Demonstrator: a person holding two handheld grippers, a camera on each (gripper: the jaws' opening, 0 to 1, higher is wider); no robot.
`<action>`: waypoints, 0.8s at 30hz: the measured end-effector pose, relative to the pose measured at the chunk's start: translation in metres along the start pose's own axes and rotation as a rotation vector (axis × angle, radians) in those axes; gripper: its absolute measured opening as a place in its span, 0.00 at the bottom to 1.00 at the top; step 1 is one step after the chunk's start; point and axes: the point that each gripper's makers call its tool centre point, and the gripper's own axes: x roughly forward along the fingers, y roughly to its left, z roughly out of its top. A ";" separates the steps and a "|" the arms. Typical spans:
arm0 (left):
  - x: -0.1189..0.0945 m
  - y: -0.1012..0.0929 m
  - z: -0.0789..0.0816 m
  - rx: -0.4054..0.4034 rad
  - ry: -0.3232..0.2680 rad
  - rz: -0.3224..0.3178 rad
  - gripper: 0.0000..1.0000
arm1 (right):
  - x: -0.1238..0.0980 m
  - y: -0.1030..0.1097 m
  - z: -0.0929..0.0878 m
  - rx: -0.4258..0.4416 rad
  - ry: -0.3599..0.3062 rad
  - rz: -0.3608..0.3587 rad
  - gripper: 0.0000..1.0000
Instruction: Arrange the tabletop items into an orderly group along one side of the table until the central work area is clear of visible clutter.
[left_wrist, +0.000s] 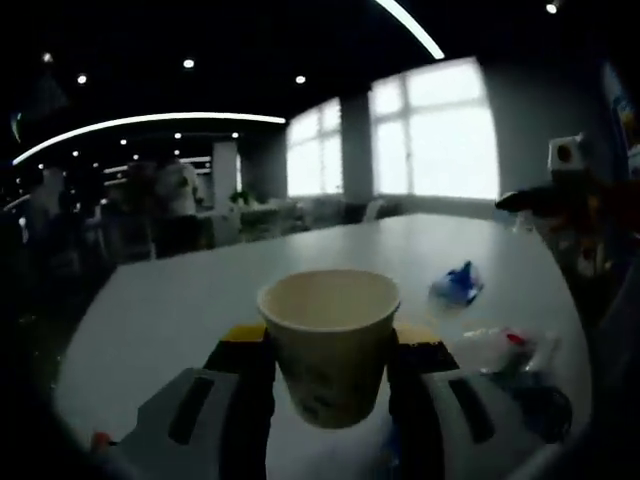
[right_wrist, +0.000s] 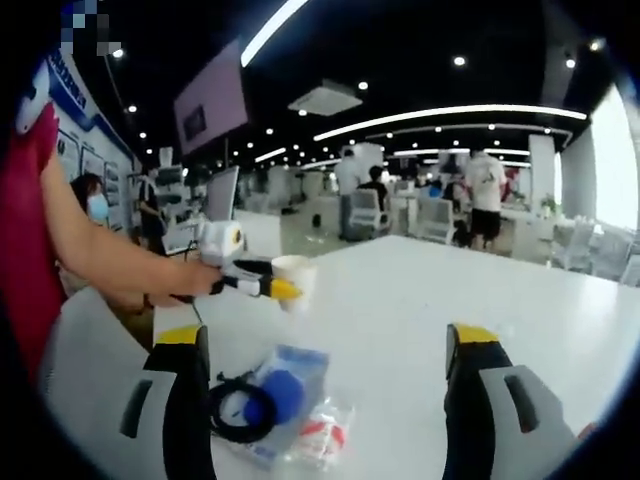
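In the left gripper view, the left gripper (left_wrist: 330, 375) pinches a cream paper cup with a faint printed pattern (left_wrist: 331, 340) between its black, yellow-tipped jaws, holding it upright above the white tabletop (left_wrist: 200, 300). Beyond the cup, a small blue crumpled wrapper (left_wrist: 457, 284) lies on the table, and a clear plastic bag with a red spot (left_wrist: 503, 350) lies nearer, just right of the jaws. In the right gripper view, the right gripper (right_wrist: 330, 370) has its jaws spread wide apart with nothing between them, above the same table. Near its left jaw lie a coiled black cable (right_wrist: 236, 411), a clear packet holding a round blue item (right_wrist: 283, 393) and a clear wrapper with red marks (right_wrist: 322, 436). Farther off, the person's hand (right_wrist: 195, 280) holds the left gripper clamped on the cup.
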 end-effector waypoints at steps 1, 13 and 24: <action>0.003 0.002 -0.005 -0.001 0.007 0.005 0.41 | 0.001 0.000 0.000 0.002 -0.001 0.000 0.97; 0.028 0.007 -0.037 -0.027 0.027 0.046 0.41 | 0.004 -0.007 -0.010 0.016 0.023 -0.009 0.96; 0.042 0.005 -0.048 -0.033 0.031 0.055 0.41 | -0.003 -0.019 -0.014 0.026 0.025 -0.044 0.95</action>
